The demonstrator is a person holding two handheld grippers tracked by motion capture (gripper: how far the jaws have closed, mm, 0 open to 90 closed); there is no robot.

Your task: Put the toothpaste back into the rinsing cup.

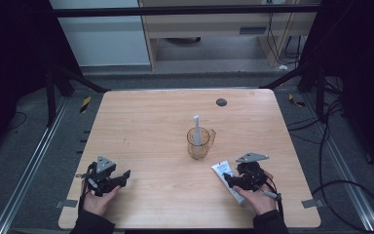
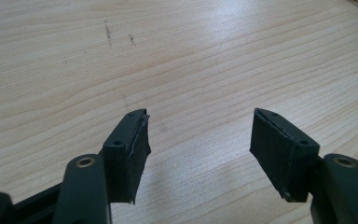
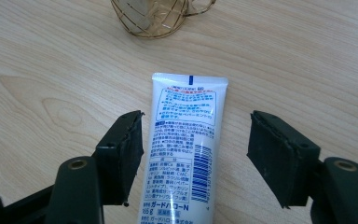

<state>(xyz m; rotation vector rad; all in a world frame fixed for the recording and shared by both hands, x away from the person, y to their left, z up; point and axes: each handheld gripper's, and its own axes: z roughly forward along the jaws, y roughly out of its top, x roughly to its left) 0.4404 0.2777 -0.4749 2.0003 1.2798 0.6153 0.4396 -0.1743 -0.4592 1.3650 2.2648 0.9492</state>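
Toothpaste tube point(image 3: 184, 149) lies flat on the table point(image 1: 146, 126), just in front of the glass mug point(image 1: 198, 144); its long axis runs from its flat crimped end, pointing toward the mug, back between the right gripper point(image 3: 196, 156). Both pads stand clear of it, jaws wide apart. Blue and red Japanese print, a barcode and "165 g" show. Well left of the mug, the left gripper point(image 2: 198, 151) gapes over bare wood.

One camera is sitting up high, looking forward and down at the whole wooden table point(image 1: 141, 146). Two more are riding low and very close to the wood, each peeking out between its own black jaws. The high camera and the right one are both seeing the white tube point(image 3: 184, 144) and the glass cup point(image 3: 151, 18).
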